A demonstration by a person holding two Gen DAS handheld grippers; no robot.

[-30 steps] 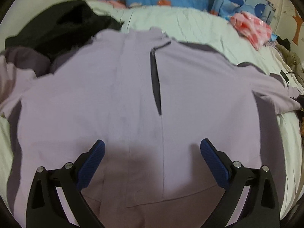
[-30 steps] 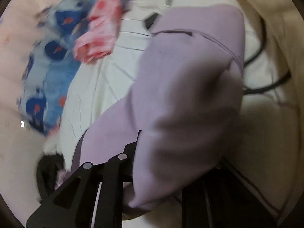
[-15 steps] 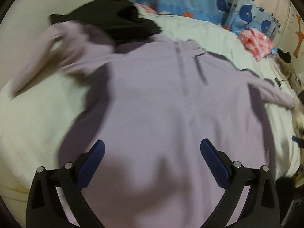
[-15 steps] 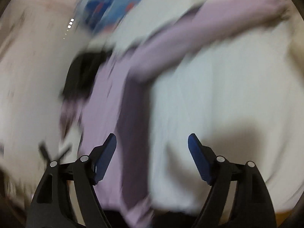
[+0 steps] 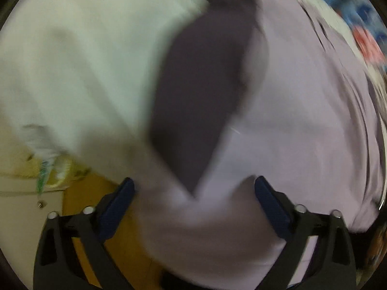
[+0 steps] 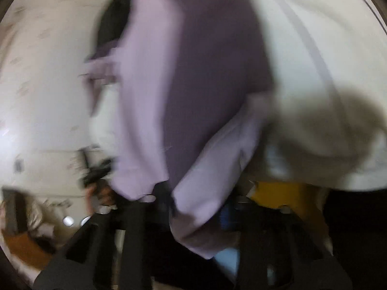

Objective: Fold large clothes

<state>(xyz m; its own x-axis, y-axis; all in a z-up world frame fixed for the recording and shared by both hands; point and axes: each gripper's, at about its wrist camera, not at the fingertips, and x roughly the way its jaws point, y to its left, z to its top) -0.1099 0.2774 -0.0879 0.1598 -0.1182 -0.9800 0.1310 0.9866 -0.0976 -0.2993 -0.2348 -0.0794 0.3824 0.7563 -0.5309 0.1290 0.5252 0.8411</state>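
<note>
Hem corner of the lilac sweatshirt [image 6: 205, 193] is bunched right in the right gripper [image 6: 193, 207], whose jaws are closing on the cloth, looks like a pinch, though it's all blurry. Left gripper [image 5: 193, 203] hangs over the opposite bottom edge with its jaws wide but closing; fabric sits between the blue pads [image 5: 271, 205], and I can't see them pressing on it. Further out, the rest of the sweatshirt lies spread on the pale bed [image 5: 72, 60], with a dark garment [image 6: 108, 24] beyond it. My guess: grabbing both hem corners for the first fold. Next, the left needs a firm bite, then both lift evenly toward the collar.
</note>
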